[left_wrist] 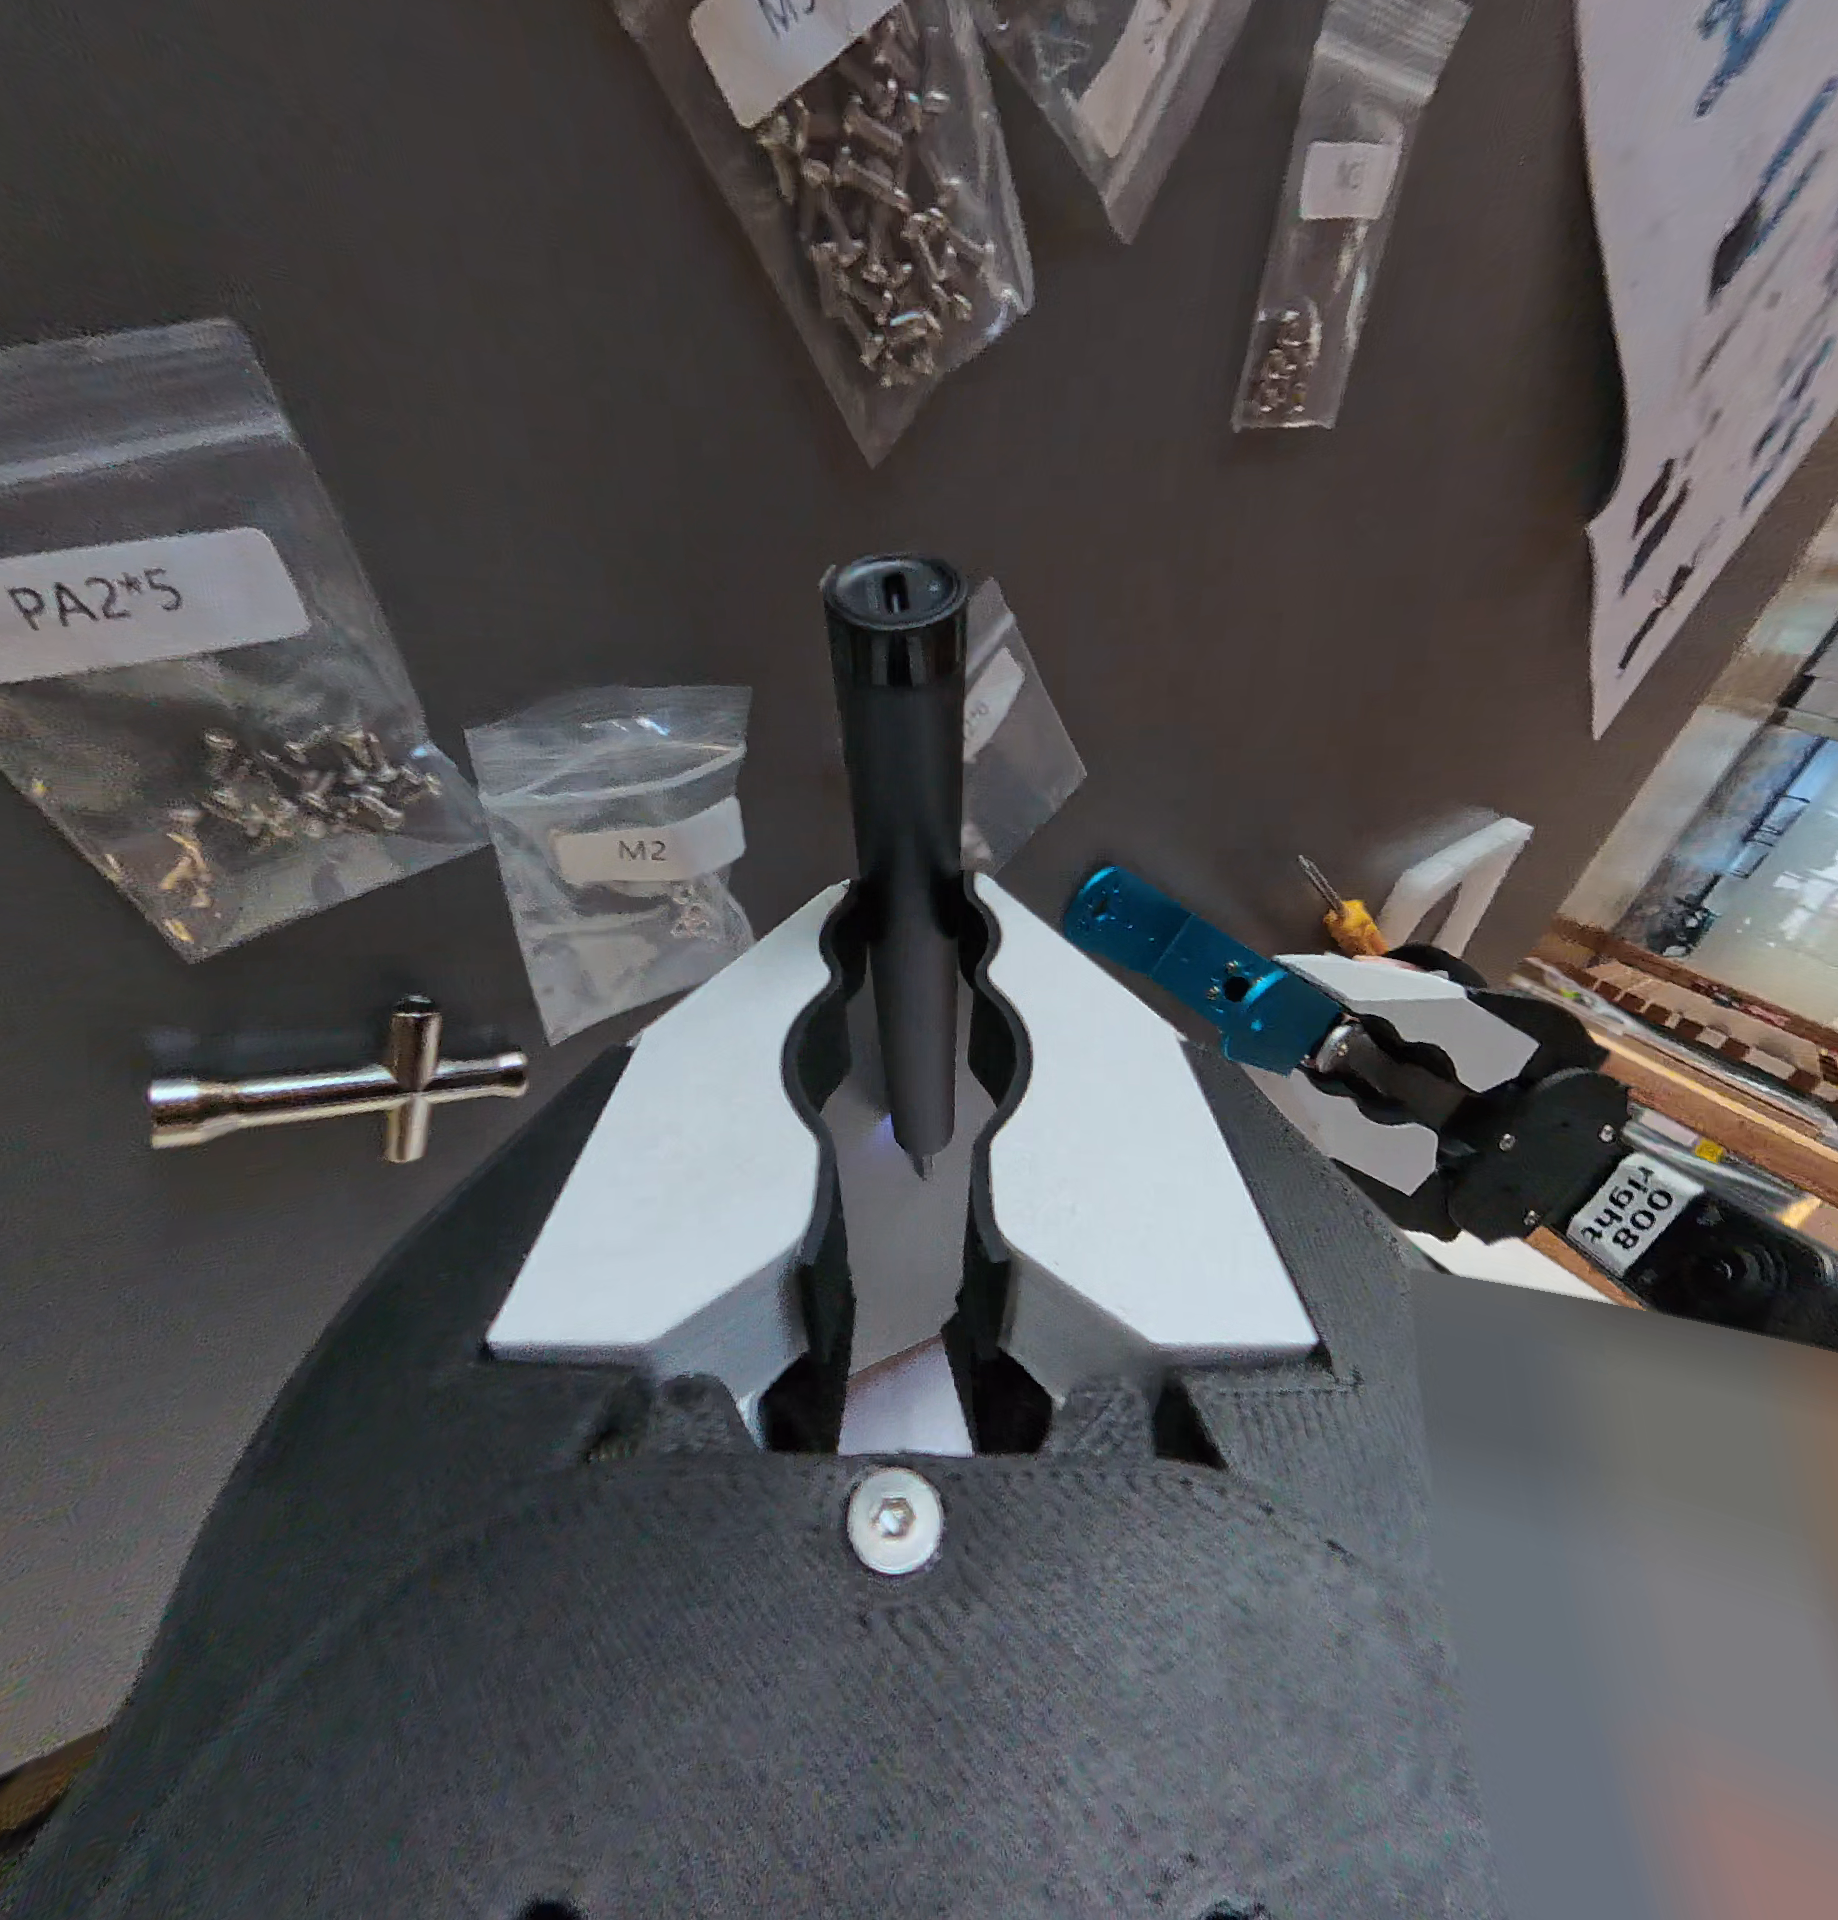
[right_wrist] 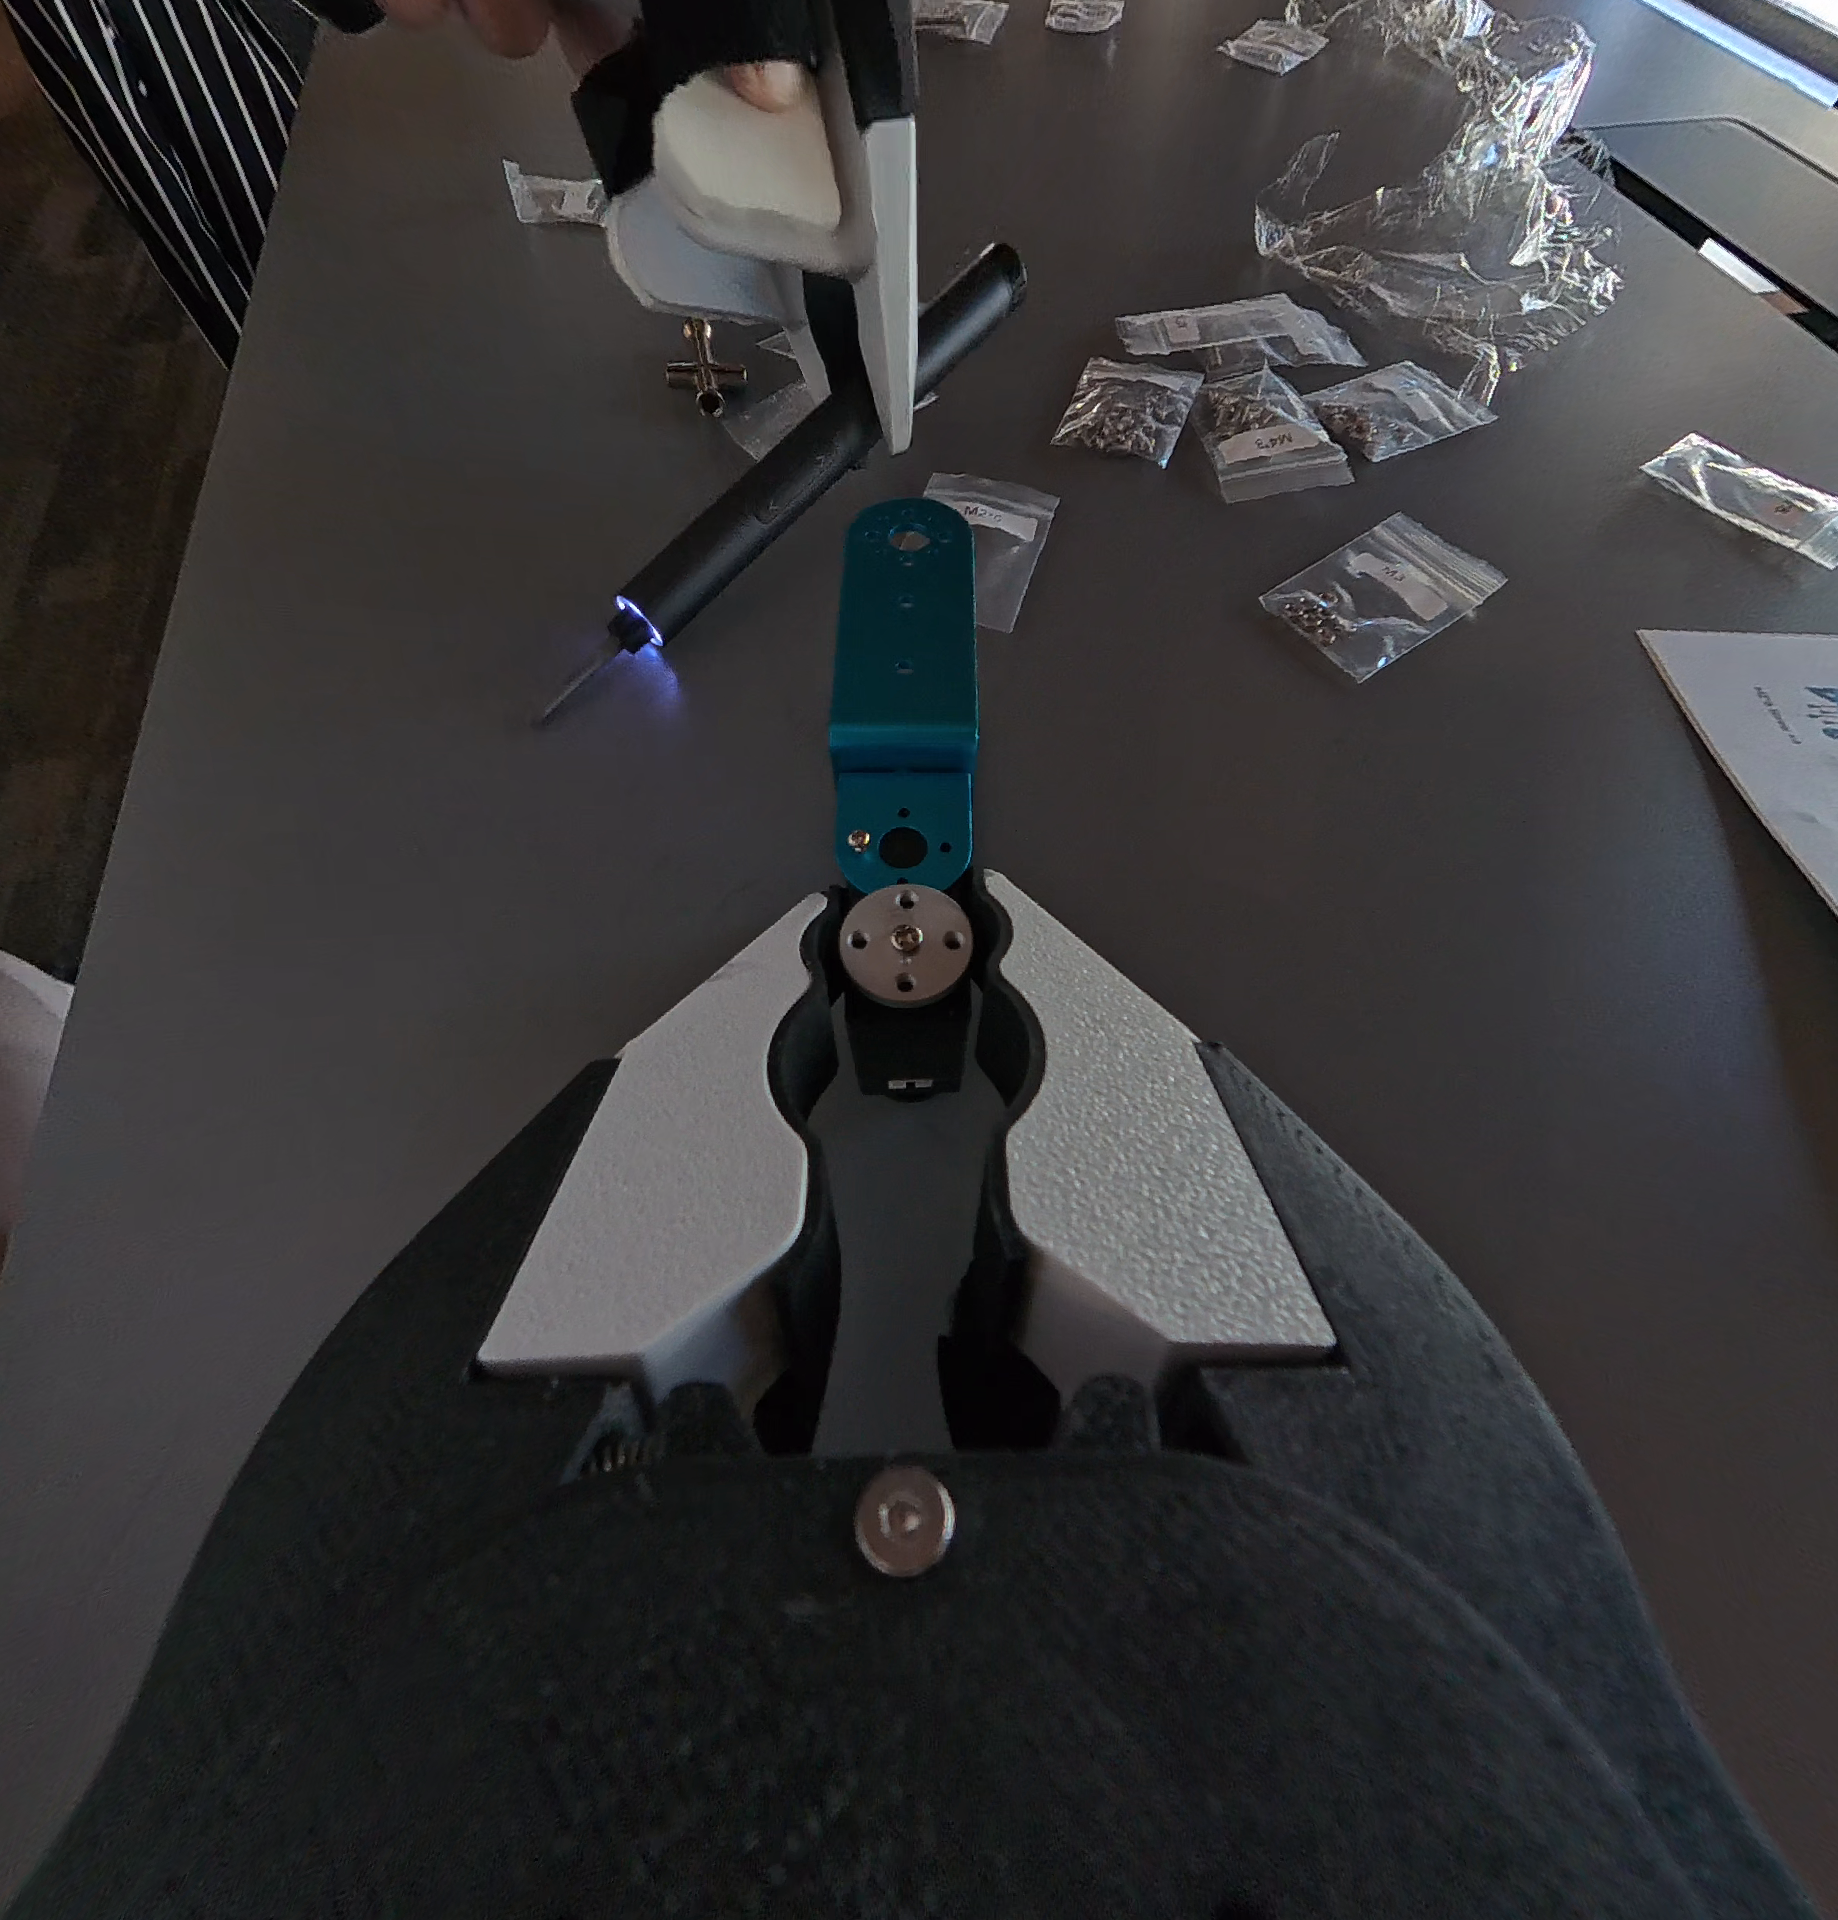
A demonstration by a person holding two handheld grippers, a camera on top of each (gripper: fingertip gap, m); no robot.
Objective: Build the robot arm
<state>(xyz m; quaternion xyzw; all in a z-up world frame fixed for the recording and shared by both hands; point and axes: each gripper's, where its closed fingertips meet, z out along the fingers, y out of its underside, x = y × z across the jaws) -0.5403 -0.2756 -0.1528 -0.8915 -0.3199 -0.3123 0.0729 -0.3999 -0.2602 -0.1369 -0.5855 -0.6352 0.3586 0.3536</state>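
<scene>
Left gripper (left_wrist: 907, 1049) jaws clench a lit screwdriver (left_wrist: 902, 831); right gripper (right_wrist: 904, 997) jaws grip a servo (right_wrist: 902, 1023) with blue bracket (right_wrist: 902, 644) — one screw (right_wrist: 859, 837) seated, other holes empty.

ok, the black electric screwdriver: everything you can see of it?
The black electric screwdriver is a slim matte pen-shaped cylinder with a glossy band near its capped rear end, where a slot shows. A thin bit sticks out of the lit front. The left gripper is clamped on its barrel, holding it slanted, bit downward, above the grey table.
</scene>
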